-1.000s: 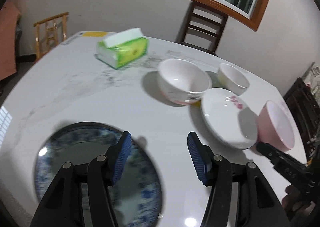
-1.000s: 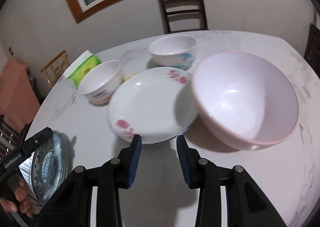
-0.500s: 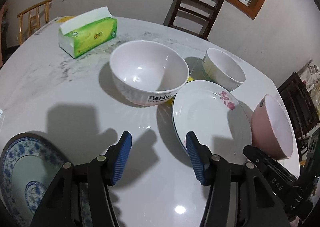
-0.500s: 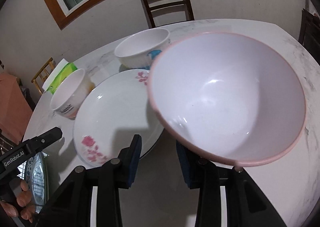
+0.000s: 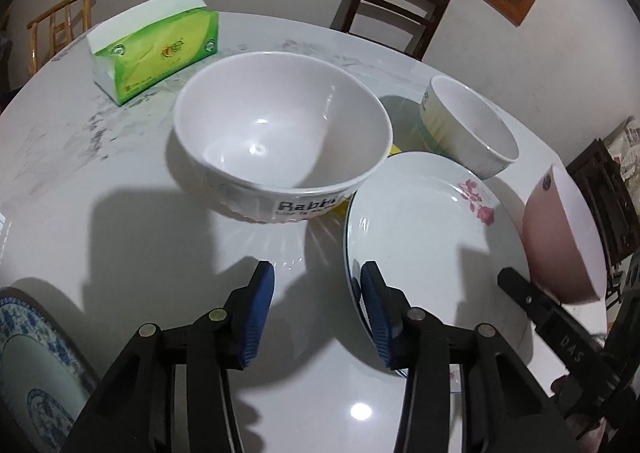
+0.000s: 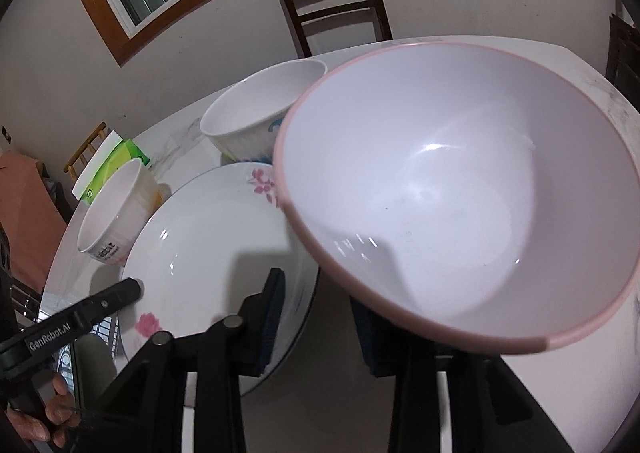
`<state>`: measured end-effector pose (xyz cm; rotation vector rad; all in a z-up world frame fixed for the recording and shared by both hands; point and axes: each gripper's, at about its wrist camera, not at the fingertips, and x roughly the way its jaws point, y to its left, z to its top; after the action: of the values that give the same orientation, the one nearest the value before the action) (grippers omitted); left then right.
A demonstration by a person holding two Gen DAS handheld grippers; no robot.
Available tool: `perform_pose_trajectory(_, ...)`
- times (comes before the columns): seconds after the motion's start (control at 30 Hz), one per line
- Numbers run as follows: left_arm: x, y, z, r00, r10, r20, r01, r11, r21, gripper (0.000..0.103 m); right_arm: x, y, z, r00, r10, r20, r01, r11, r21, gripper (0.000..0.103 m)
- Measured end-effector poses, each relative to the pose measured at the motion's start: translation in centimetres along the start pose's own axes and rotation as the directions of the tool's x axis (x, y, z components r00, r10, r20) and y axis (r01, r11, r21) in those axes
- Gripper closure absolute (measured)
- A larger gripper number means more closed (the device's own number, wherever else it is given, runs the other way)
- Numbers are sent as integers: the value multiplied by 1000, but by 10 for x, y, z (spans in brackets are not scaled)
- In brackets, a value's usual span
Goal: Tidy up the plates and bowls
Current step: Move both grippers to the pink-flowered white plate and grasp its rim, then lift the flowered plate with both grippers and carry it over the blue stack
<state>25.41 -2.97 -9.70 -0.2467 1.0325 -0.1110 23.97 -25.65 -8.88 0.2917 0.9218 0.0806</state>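
A large white bowl [image 5: 280, 133] marked "Rabbit" stands ahead of my left gripper [image 5: 316, 313], whose jaws are closing with only bare table between them. Its right pad overlaps the near rim of a white flowered plate [image 5: 420, 237]. Behind the plate is a small white bowl [image 5: 468, 125], and a pink bowl [image 5: 560, 237] sits at the right. In the right wrist view the pink bowl [image 6: 460, 193] fills the frame. My right gripper [image 6: 320, 321] is closing below its near rim, which hides the right pad. Between these jaws lie the plate's edge [image 6: 200, 253] and table.
A blue-patterned plate [image 5: 28, 365] lies at the near left table edge. A green tissue pack [image 5: 156, 53] stands at the back left. A dark wooden chair [image 5: 396, 1] is behind the table [image 5: 100, 157]. A hand [image 6: 40, 413] holds the left gripper.
Both grippers moved forward and down toward the dishes, and their jaws narrowed. The blue plate slid to the left view's corner. The pink bowl now fills the right view.
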Motion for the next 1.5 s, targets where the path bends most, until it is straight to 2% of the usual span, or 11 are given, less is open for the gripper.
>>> perform_pose_trajectory(0.23, 9, -6, 3, 1000, -8, -5, 8, 1000, 27, 67, 9, 4, 9, 999, 36, -17, -37, 998, -42, 87)
perform_pose_trajectory(0.33, 11, -8, 4, 1000, -25, -10, 25, 999, 42, 74, 9, 4, 9, 999, 37, -21, -38, 998, -46, 87)
perform_pose_trajectory(0.43, 14, -14, 4, 997, -68, -27, 70, 996, 62, 87, 8, 4, 9, 998, 51, -30, -53, 997, -48, 88)
perform_pose_trajectory(0.47, 14, -16, 5, 997, -69, -31, 71, 995, 67, 88, 8, 3, 8, 998, 54, -34, -55, 997, -45, 88)
perform_pose_trajectory(1.5, -19, -8, -27, 999, -50, -22, 52, 996, 76, 90, -26, 20, -31, 997, 61, -54, -65, 994, -86, 88)
